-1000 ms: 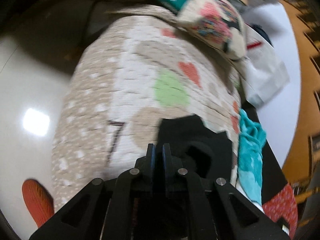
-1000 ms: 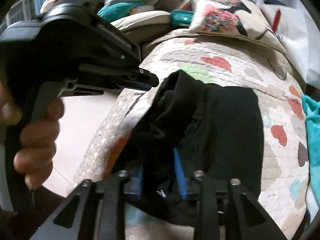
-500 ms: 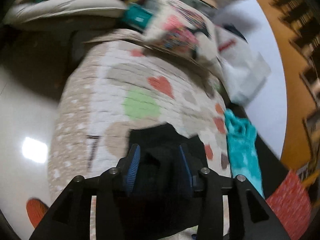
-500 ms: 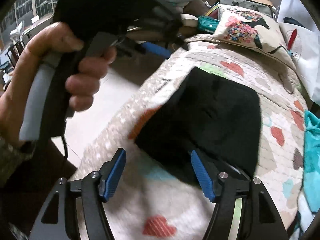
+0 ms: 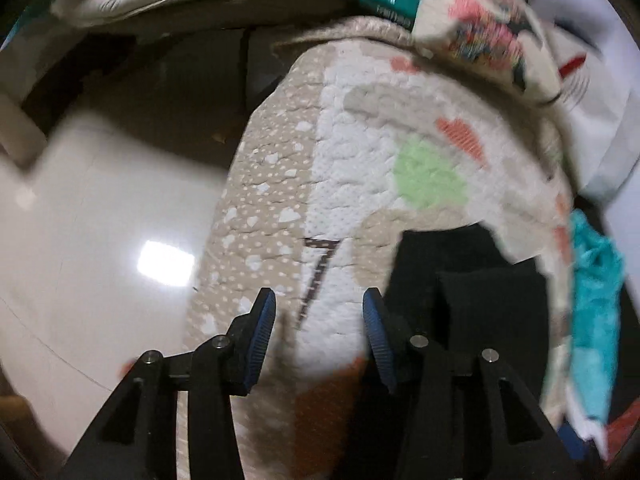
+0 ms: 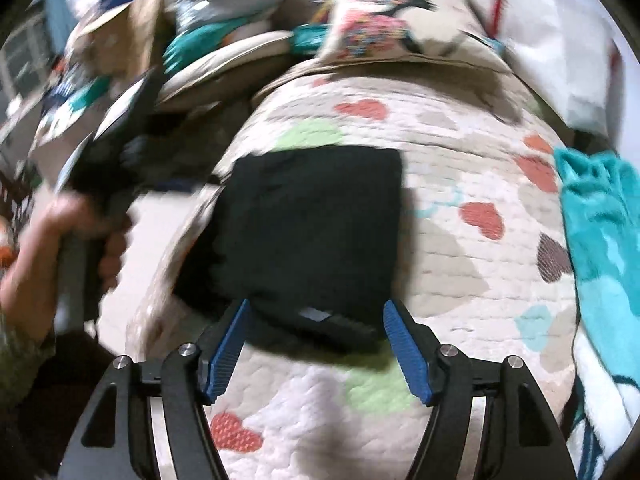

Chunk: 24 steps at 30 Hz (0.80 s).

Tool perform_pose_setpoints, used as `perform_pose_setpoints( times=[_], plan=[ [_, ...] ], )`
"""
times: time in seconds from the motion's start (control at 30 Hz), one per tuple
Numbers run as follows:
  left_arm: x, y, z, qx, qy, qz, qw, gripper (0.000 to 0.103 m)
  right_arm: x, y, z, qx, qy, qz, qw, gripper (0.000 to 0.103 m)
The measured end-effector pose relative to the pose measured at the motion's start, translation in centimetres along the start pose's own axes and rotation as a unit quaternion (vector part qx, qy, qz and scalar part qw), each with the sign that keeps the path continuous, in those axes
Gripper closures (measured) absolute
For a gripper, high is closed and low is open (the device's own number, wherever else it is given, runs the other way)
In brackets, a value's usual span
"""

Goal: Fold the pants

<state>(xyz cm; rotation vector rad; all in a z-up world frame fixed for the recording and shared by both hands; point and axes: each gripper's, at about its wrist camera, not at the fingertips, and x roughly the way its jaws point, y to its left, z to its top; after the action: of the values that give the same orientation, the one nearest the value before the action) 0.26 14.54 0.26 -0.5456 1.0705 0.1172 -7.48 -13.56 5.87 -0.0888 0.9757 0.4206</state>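
Right gripper [image 6: 316, 344] open-jawed; black pants [image 6: 312, 236] folded square on quilted blanket [image 6: 440, 264].

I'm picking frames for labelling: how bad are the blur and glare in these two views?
Left wrist: glare patch on the floor, pillow smeared, pants soft-edged, fisheye bends the quilt. Right wrist: hand and clutter at left streaked by motion, pants a dark mass with little detail, towel blurred.
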Motion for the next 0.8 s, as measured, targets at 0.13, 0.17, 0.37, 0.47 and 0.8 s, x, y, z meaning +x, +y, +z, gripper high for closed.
perform_pose_setpoints(
  times=[0.13,0.17,0.37,0.47,0.8],
  plan=[
    [-1.7,-0.6,-0.6,-0.01,-0.011,-0.055,0.9984,0.052,0.6,-3.1,1.2,0.067,-0.001,0.01,0.998,0.027],
    [-1.9,-0.8,-0.8,-0.01,-0.013,-0.059,0.9981,0.048,0.9,-3.6,1.4,0.078,0.0,0.01,0.997,0.026],
    [-0.4,-1.0,-2.1,-0.022,0.027,-0.08,0.9962,0.045,2.8,-6.0,2.8,0.113,0.008,0.007,0.994,0.026],
    [0.1,-0.7,-2.7,-0.028,0.041,-0.083,0.9953,0.045,3.8,-6.6,3.3,0.121,0.011,0.008,0.993,0.025],
    [1.0,-1.5,-3.0,-0.024,0.046,-0.126,0.9907,0.039,6.6,-7.6,4.0,0.138,0.012,0.032,0.99,0.022]
  ],
)
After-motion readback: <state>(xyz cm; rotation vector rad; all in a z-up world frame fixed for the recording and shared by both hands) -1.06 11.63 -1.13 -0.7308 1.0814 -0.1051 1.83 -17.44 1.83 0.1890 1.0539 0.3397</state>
